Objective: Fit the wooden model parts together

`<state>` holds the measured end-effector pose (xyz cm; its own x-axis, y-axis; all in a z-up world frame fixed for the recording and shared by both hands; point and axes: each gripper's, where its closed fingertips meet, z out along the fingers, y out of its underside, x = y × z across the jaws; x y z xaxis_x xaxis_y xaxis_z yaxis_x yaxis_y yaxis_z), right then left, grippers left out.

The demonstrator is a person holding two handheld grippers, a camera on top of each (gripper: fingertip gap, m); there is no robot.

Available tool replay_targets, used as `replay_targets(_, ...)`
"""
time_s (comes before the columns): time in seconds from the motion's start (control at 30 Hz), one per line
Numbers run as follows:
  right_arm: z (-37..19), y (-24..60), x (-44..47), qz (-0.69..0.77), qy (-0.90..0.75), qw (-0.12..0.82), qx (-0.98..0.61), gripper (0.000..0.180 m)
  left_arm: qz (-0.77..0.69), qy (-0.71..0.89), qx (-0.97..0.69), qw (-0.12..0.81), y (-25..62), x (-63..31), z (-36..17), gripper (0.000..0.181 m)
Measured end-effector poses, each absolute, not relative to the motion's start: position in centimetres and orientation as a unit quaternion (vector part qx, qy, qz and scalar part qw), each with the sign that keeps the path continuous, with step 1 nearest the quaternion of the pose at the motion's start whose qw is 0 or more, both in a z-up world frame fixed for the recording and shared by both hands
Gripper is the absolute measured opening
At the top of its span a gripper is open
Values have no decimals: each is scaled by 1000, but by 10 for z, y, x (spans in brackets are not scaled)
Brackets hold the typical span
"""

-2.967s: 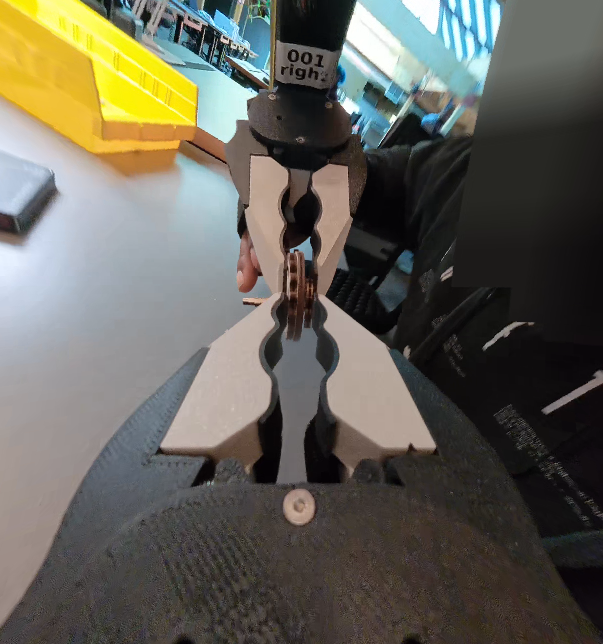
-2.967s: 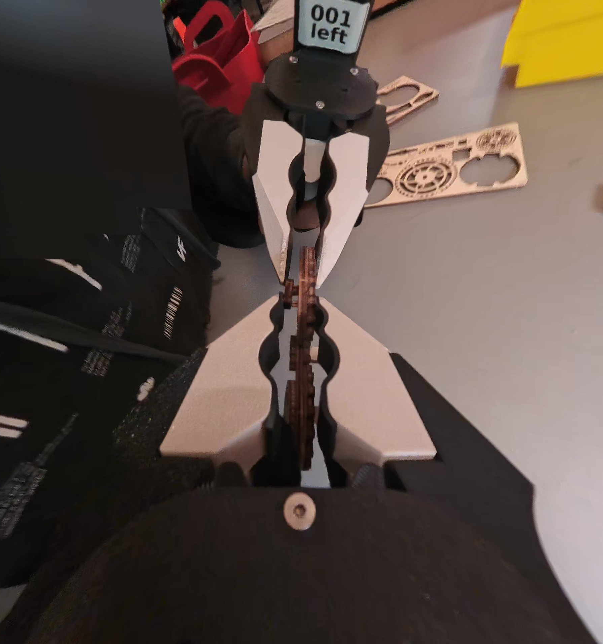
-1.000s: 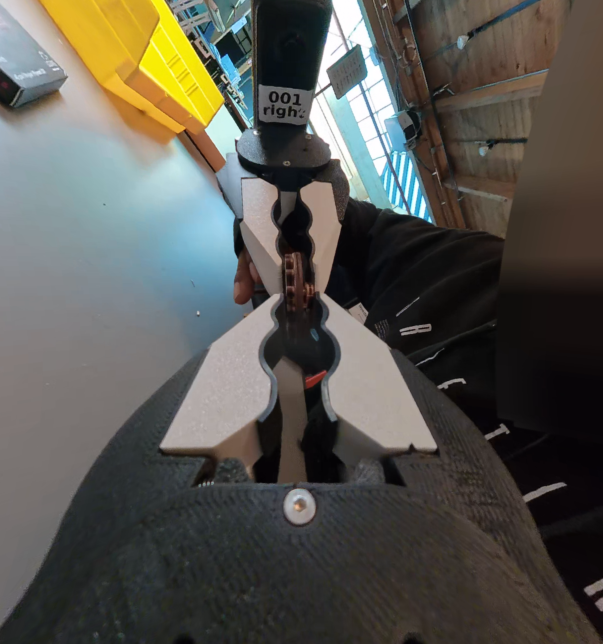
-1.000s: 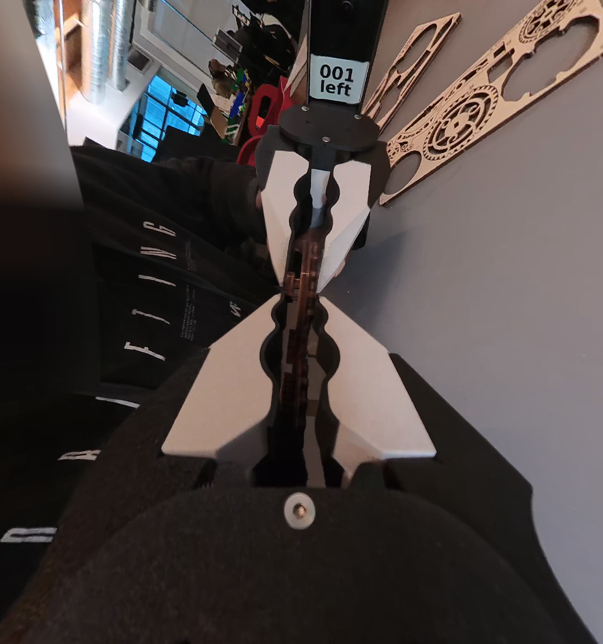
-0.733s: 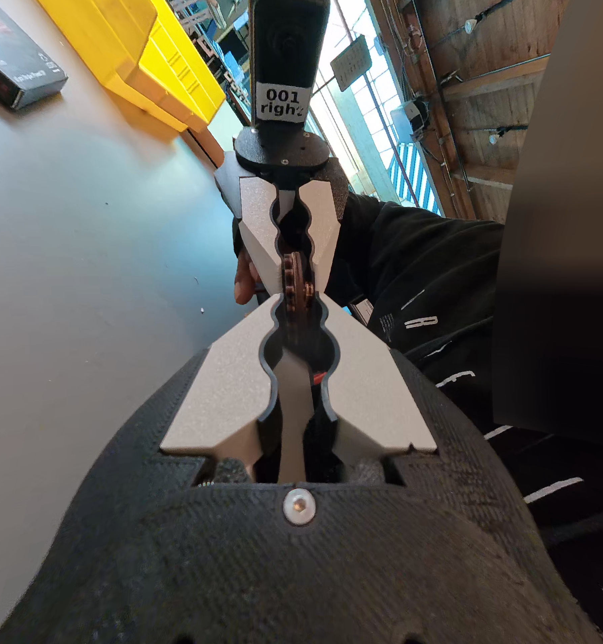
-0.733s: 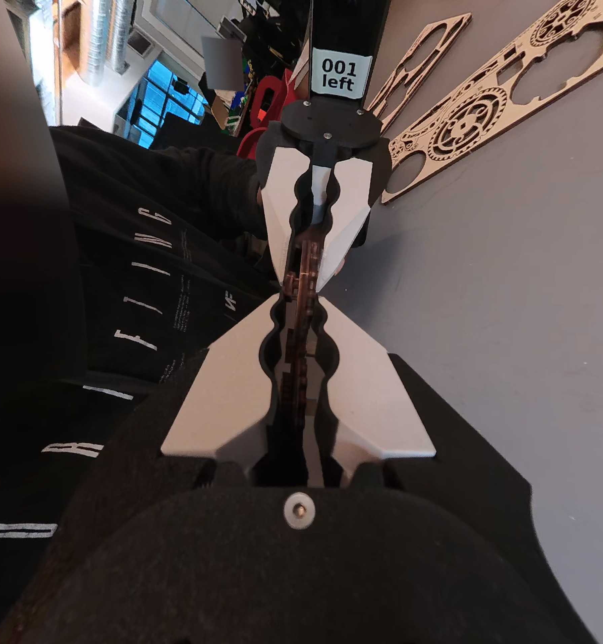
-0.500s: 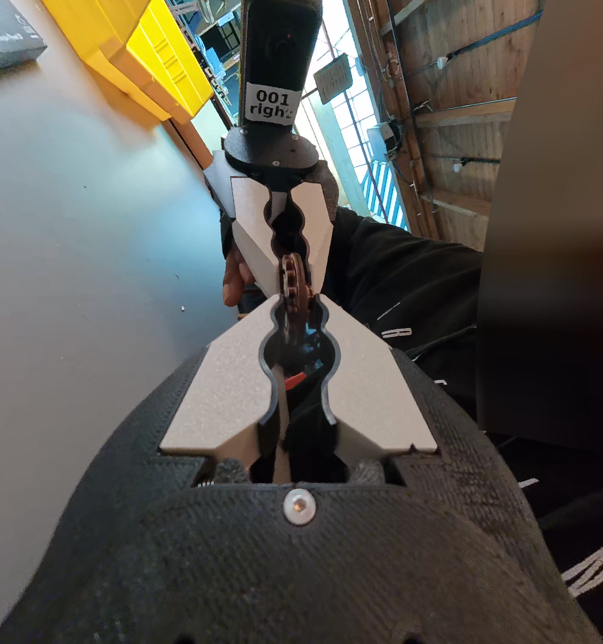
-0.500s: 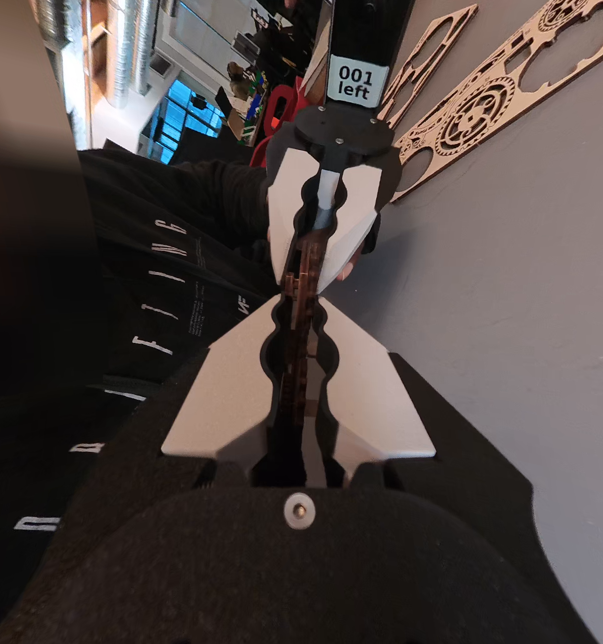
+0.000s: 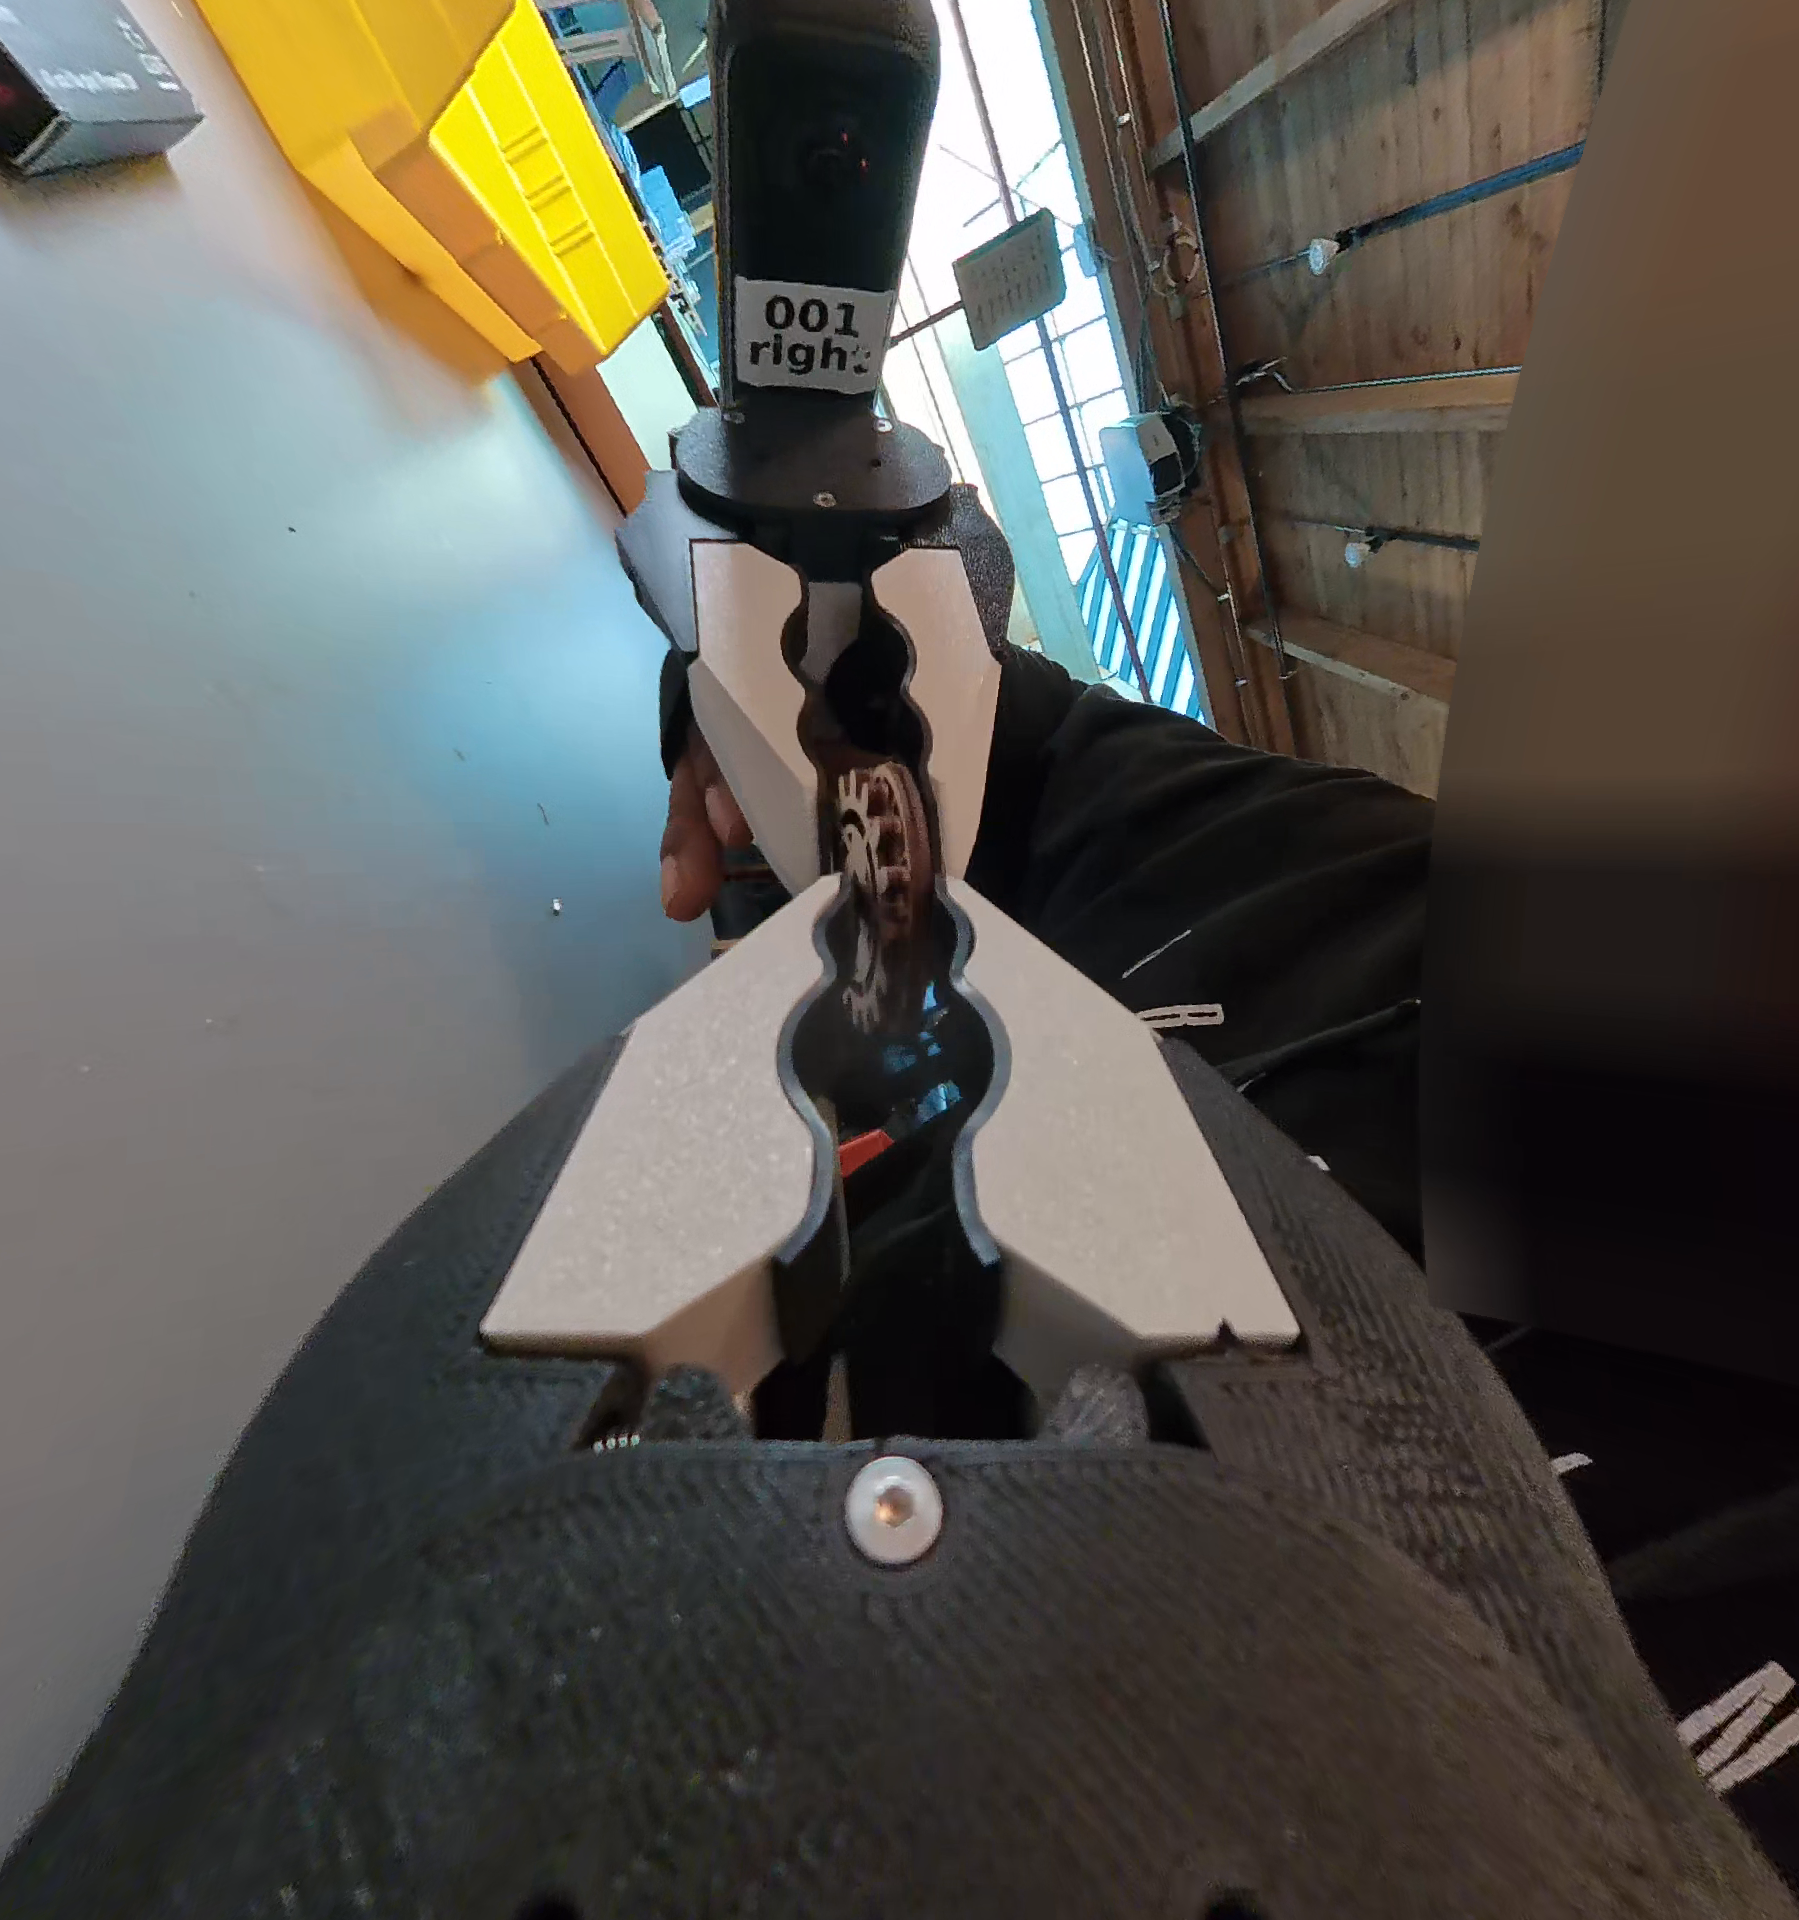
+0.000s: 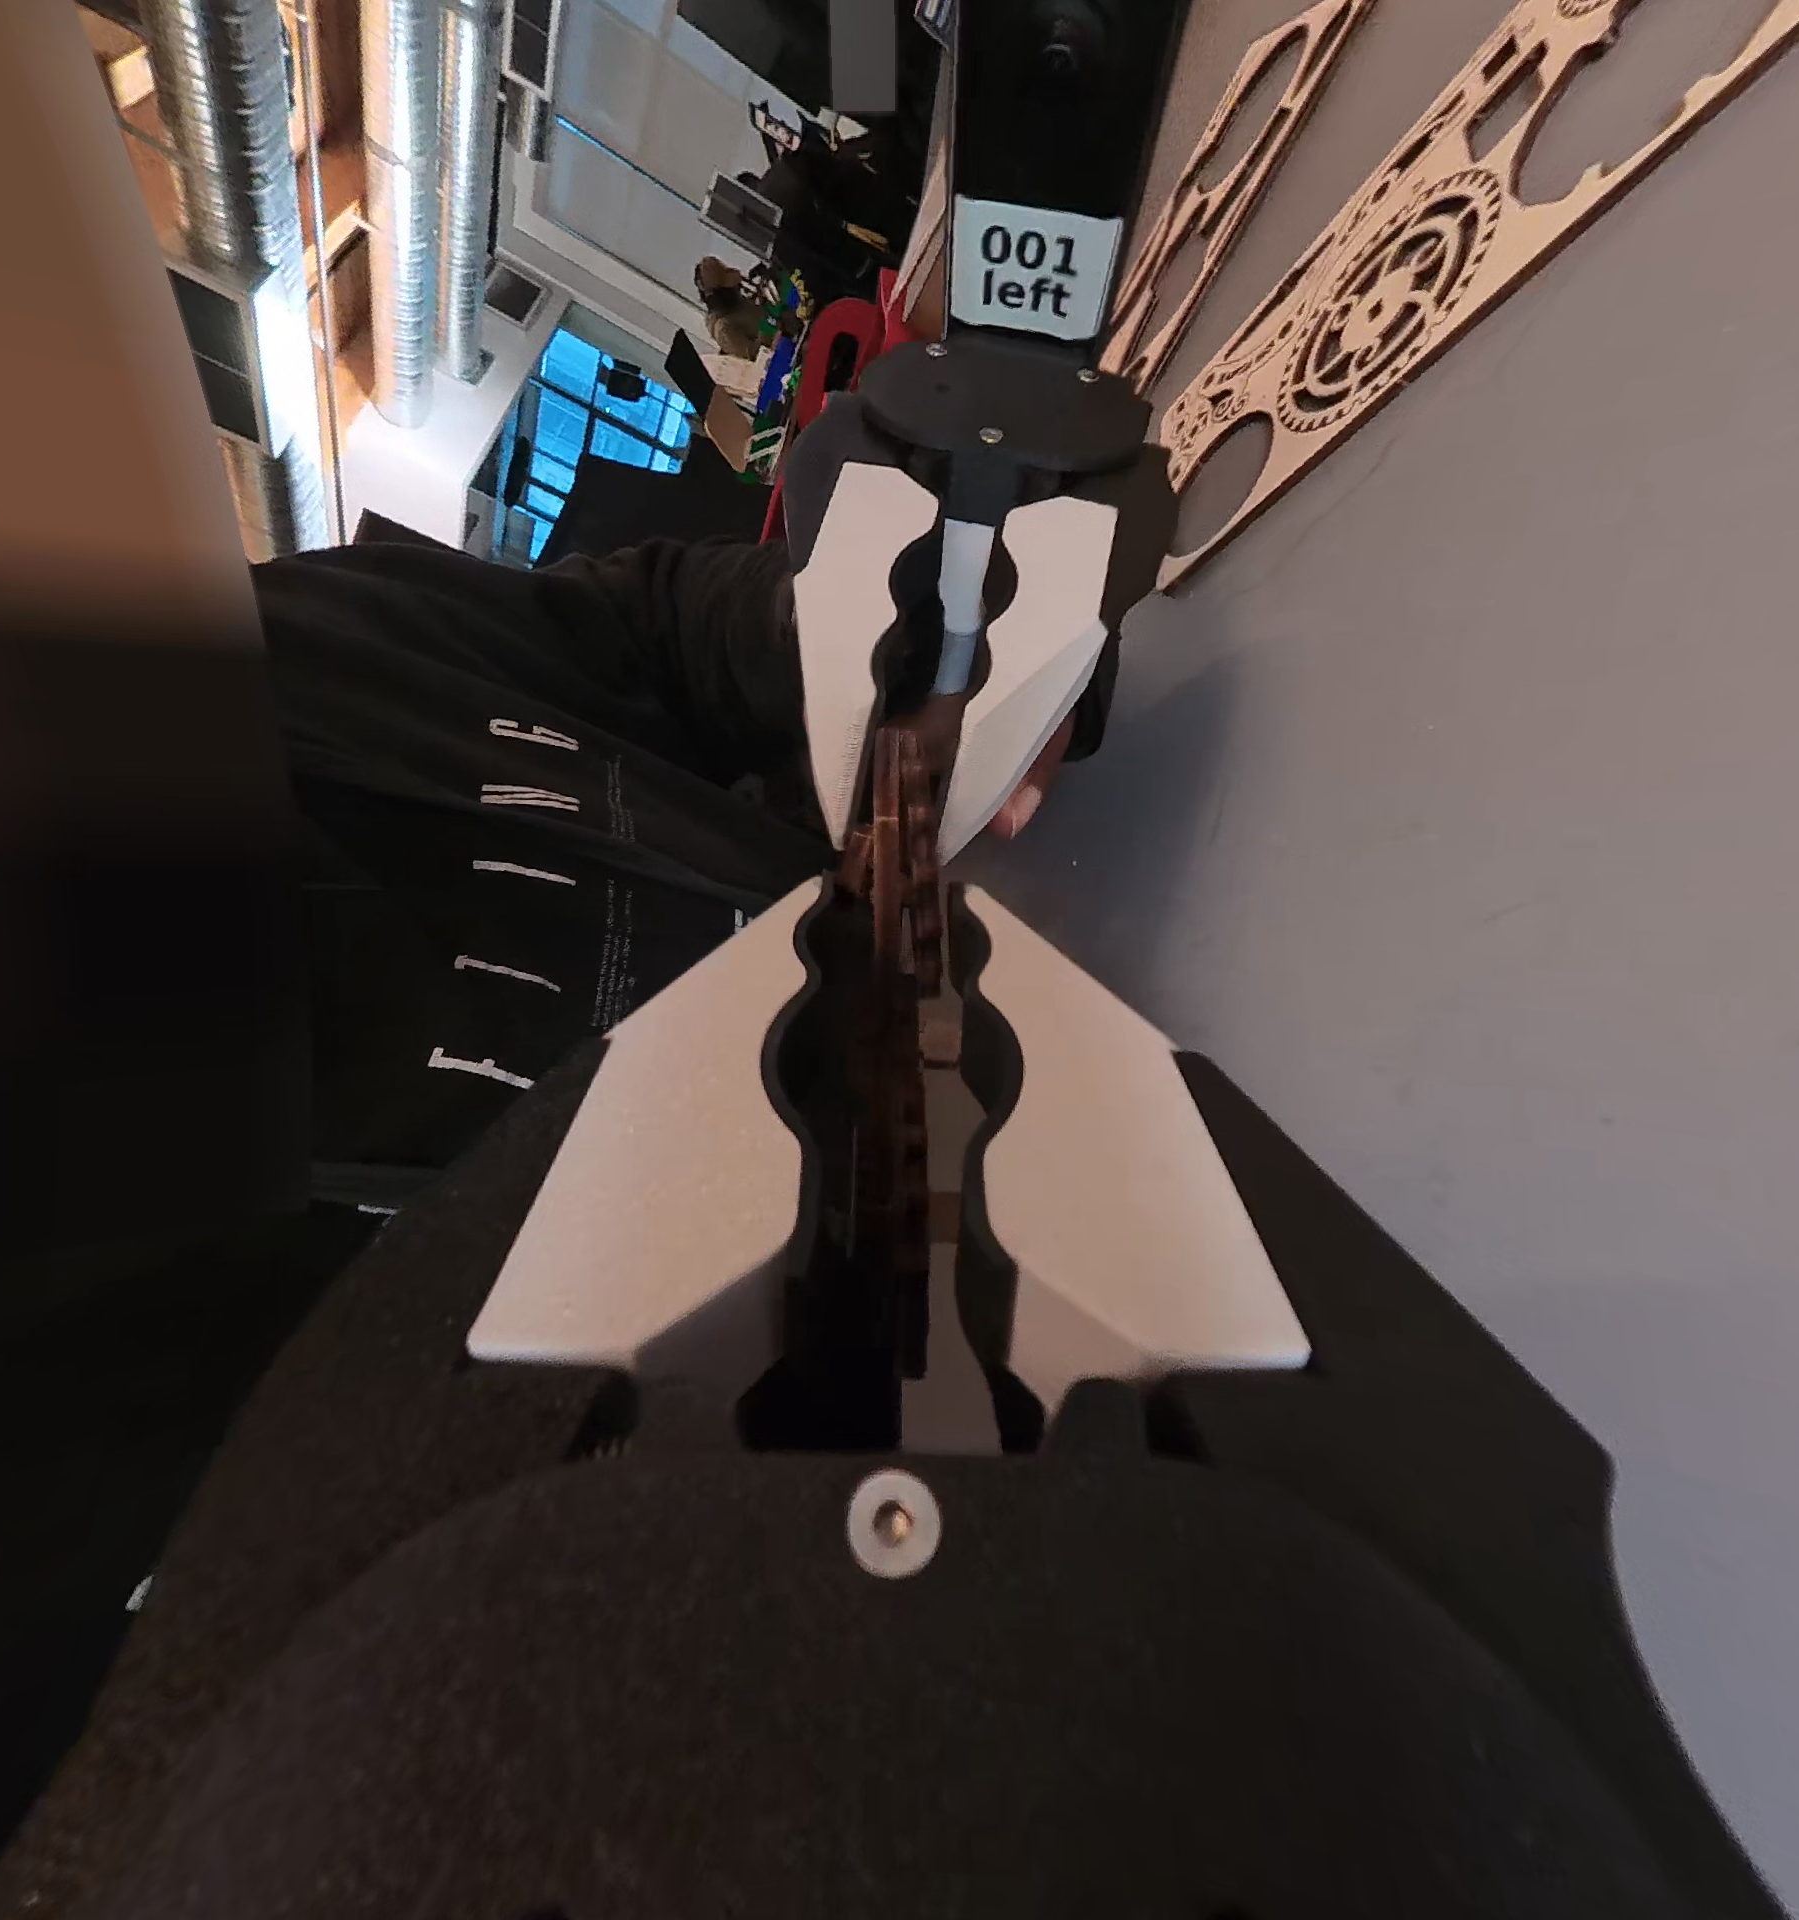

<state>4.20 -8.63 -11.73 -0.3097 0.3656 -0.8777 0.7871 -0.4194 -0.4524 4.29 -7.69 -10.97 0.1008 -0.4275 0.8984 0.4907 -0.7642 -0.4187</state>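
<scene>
The joining step is in hand, by my reading; the left tool (image 9: pixel 879 894) and right tool (image 10: pixel 890 883) meet tip to tip above the grey desk (image 9: pixel 199 727), each closed narrowly on the wooden gear assembly (image 9: pixel 874 883) held between them; next comes a steady, square push so the pieces seat without twisting; the gears are dark brown, thin, toothed discs stacked edge-on; pale cut-out sheets (image 10: pixel 1394 281) lie beyond.
</scene>
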Motion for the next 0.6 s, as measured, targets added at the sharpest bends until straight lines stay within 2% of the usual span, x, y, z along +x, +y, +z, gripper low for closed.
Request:
replay_targets(0.43, -120, -89, 41, -626, 562, 114, 528, 12, -651, -4, -665, 366, -80, 42, -111, 12)
replay_targets(0.53, -115, -92, 40, -624, 598, 65, 499, 12, -605, 58, -679, 413, -84, 43, -105, 13)
replay_targets(0.6, -113, -94, 40, -601, 652, -2, 462, 12, -561, 116, -689, 445, -88, 44, -103, 13)
